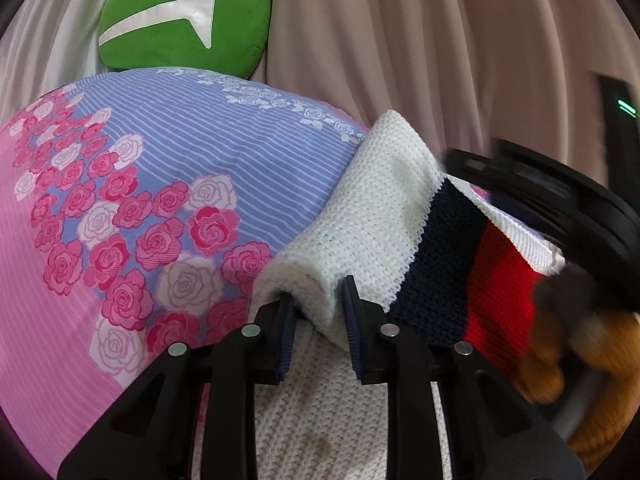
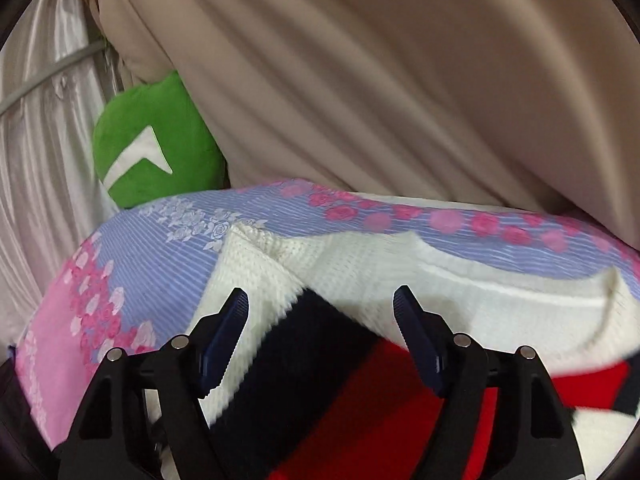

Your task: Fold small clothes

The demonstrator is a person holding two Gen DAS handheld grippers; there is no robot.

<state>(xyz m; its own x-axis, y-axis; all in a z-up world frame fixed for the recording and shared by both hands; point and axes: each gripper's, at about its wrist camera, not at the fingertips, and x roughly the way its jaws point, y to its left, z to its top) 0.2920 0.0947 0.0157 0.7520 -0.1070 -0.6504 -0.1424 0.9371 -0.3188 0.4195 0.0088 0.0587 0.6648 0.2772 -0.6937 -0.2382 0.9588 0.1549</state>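
Left tool [image 1: 319,304] clamps a rolled white fold of the knit sweater [image 1: 372,216], which lies on the floral bedsheet [image 1: 160,152]. Right tool [image 2: 321,320] stands wide above the sweater, gripping nothing.

Light: soft and even, bright enough, no hard shadows.
Glare: a small shine on the silky white curtain [image 2: 44,128].
Blur: the right view is smeared; the left view's right side too.
Edges: round, bent, dark corners.
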